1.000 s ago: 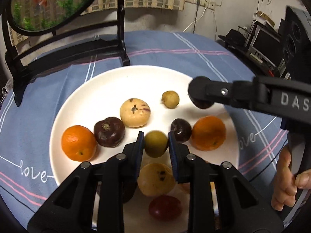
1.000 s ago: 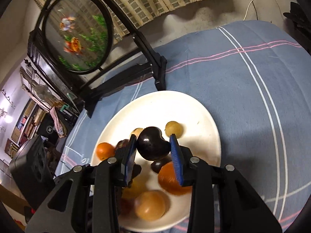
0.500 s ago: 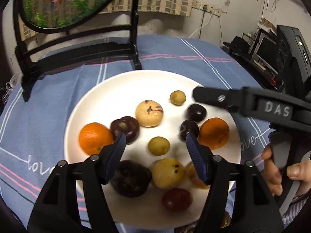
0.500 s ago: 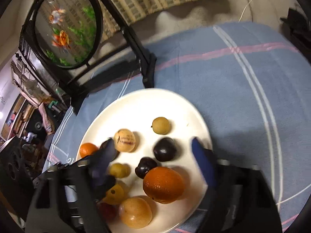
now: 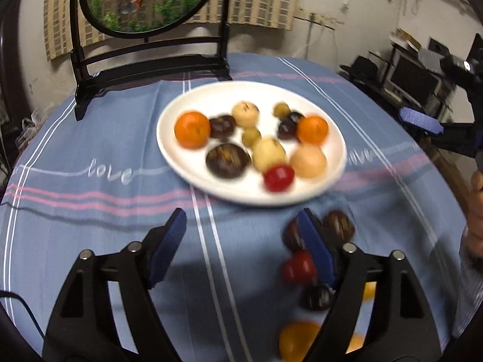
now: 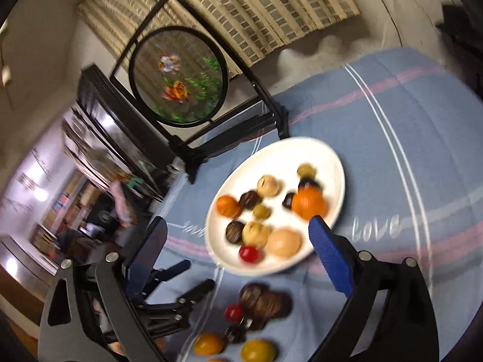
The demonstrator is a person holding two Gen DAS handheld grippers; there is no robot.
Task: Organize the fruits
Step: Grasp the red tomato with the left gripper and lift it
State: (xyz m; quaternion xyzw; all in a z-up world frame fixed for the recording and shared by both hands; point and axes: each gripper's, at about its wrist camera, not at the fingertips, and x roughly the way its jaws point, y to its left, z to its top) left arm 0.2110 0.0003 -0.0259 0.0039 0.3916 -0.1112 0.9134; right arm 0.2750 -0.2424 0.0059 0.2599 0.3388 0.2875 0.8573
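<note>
left tongs (image 5: 241, 238) spread empty, right tongs (image 6: 238, 241) agape

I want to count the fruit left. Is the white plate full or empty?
Partly full. The white plate holds about eleven fruits, spaced apart with bare white between; more fruit lies loose on the cloth.

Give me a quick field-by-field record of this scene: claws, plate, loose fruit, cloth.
left claw: open, empty, above the cloth short of the plate
right claw: open, empty, over the plate's near edge
plate: white, holds mixed fruit, two oranges among them
red fruit: on the plate, near edge
loose fruit: dark, red and yellow pieces on the cloth, near side of the plate
cloth: blue, striped, "love" lettering
</note>
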